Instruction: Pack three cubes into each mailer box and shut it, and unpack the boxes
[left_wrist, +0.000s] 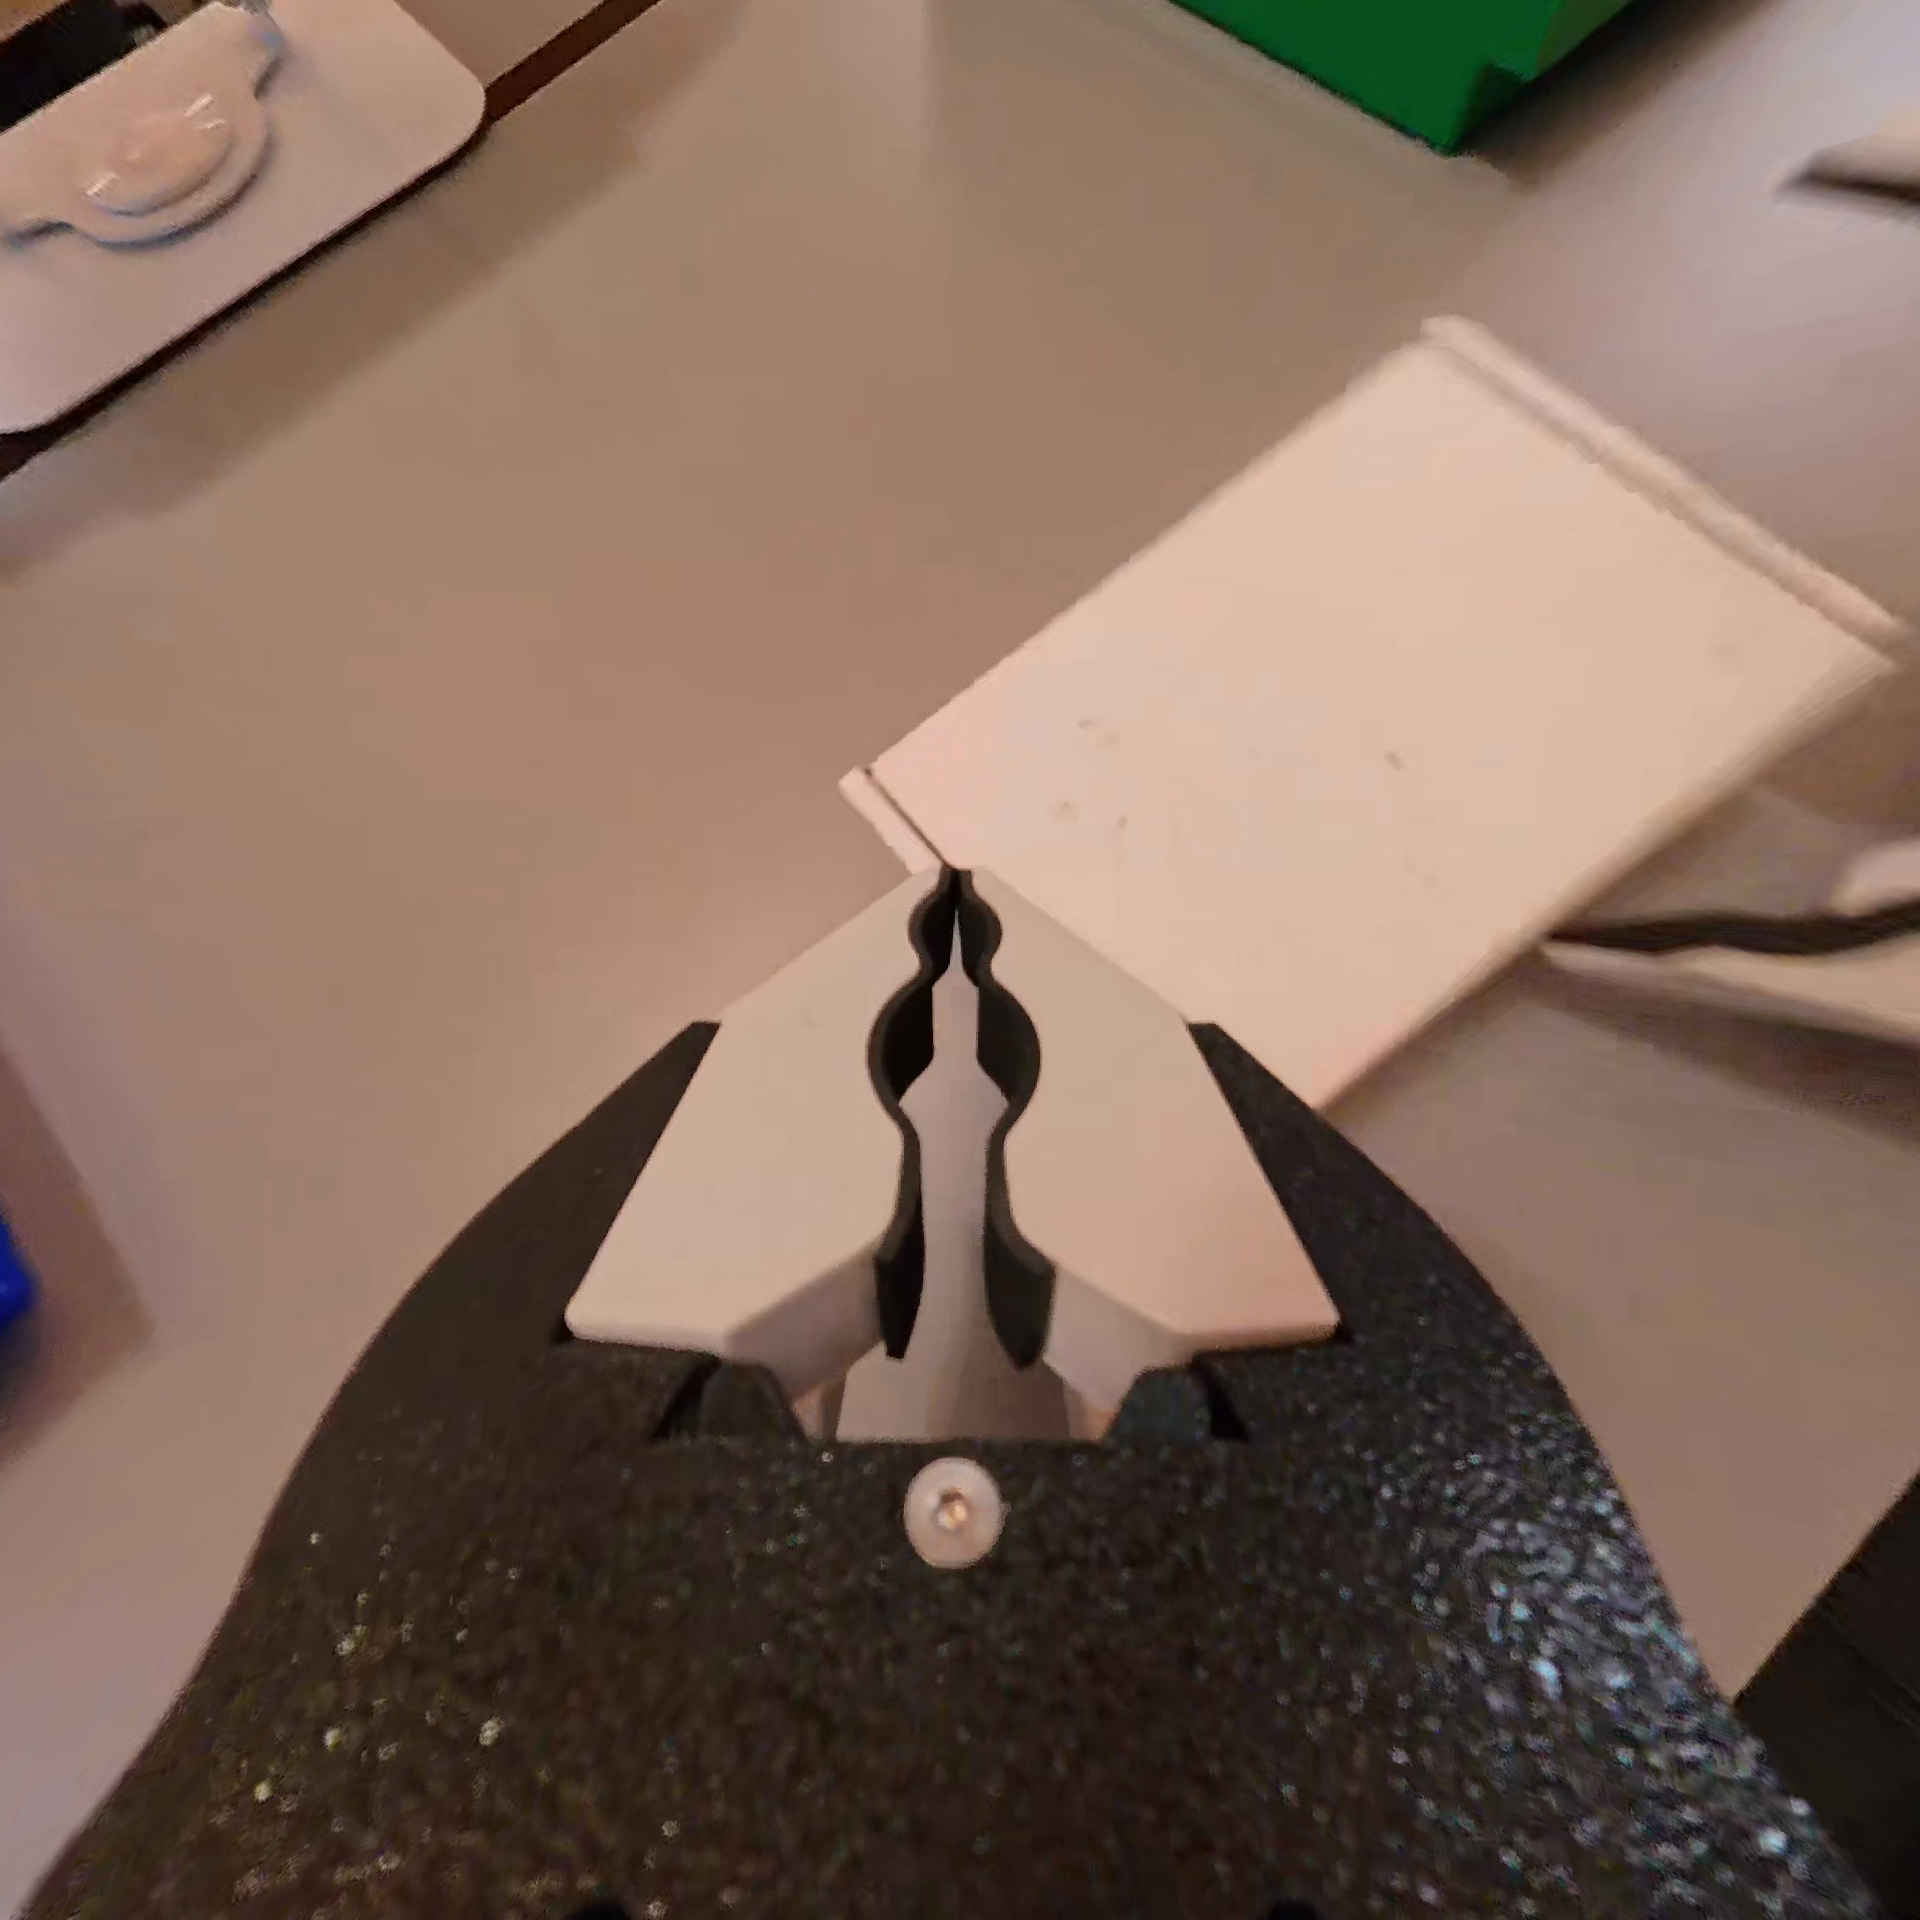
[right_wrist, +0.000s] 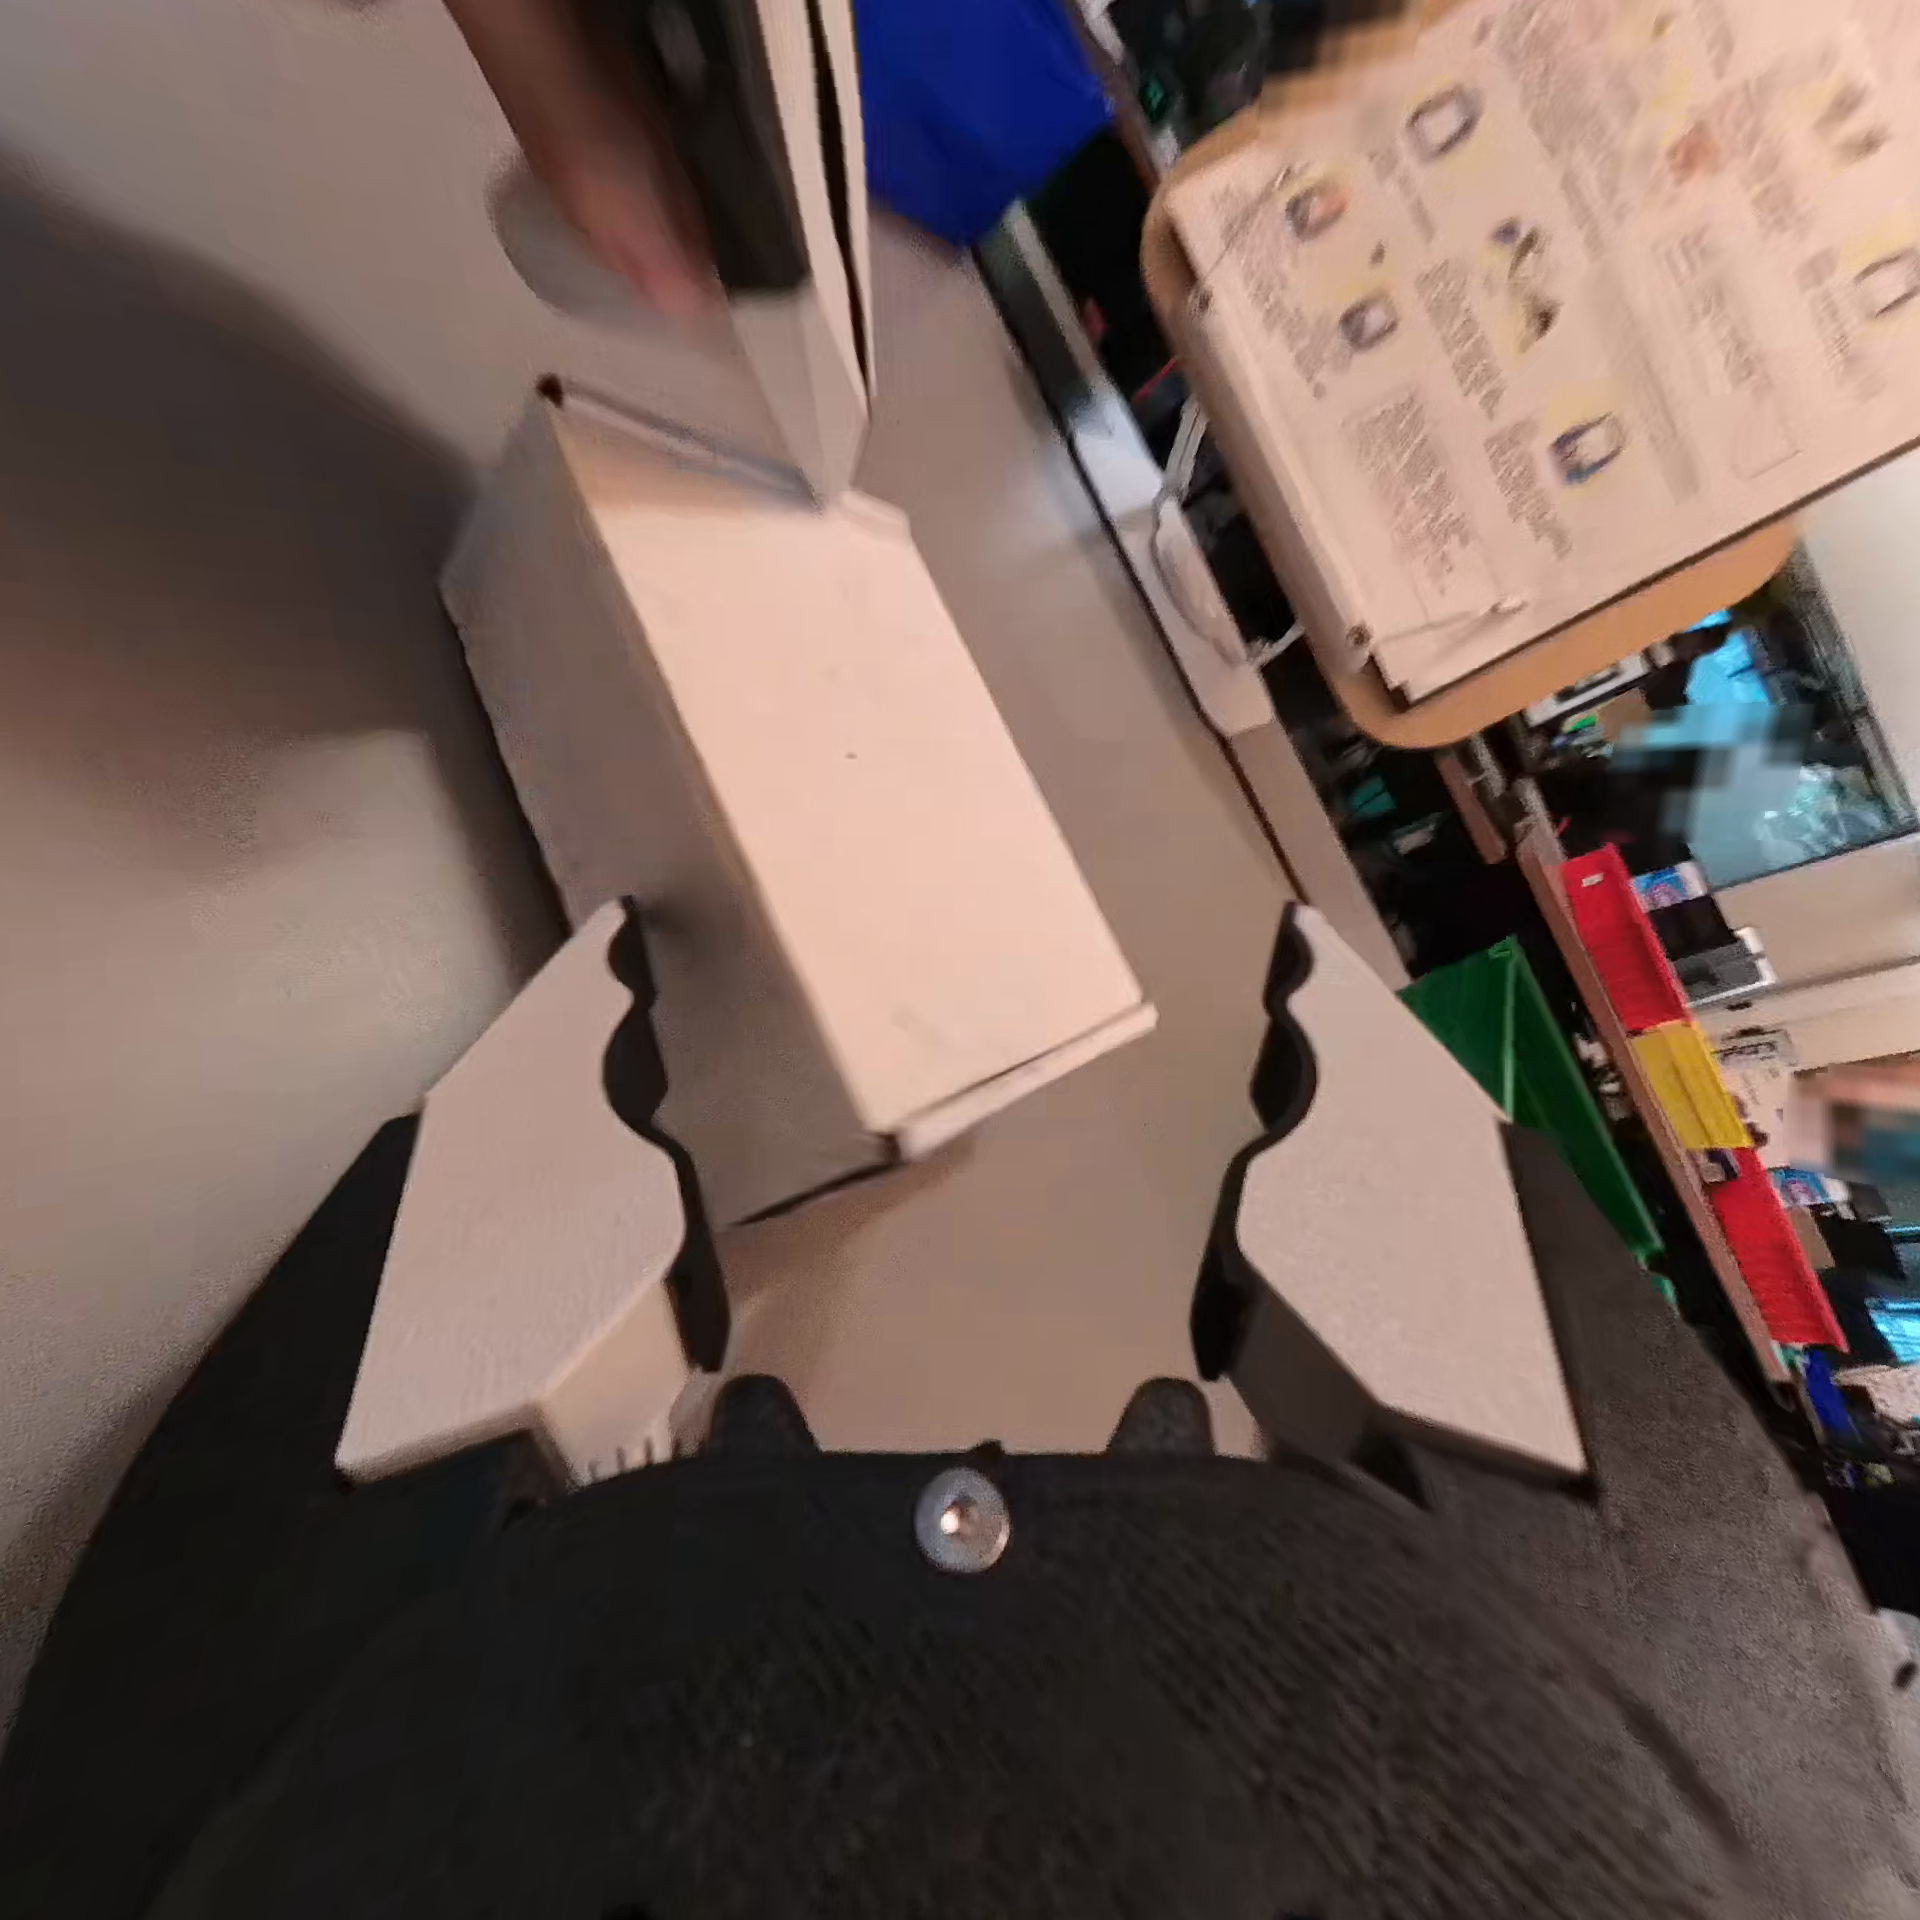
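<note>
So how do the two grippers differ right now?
The left gripper has its jaws pressed shut, tips at the near corner of the white mailer box. The right gripper has its jaws spread wide, with the box's end showing between them and nothing gripped. Both have white fingers with wavy black pads on black bodies.

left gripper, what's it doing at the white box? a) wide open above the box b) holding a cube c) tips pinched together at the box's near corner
c: the left gripper has its tips closed together right at the near corner of the white box, and no cube shows.
</note>
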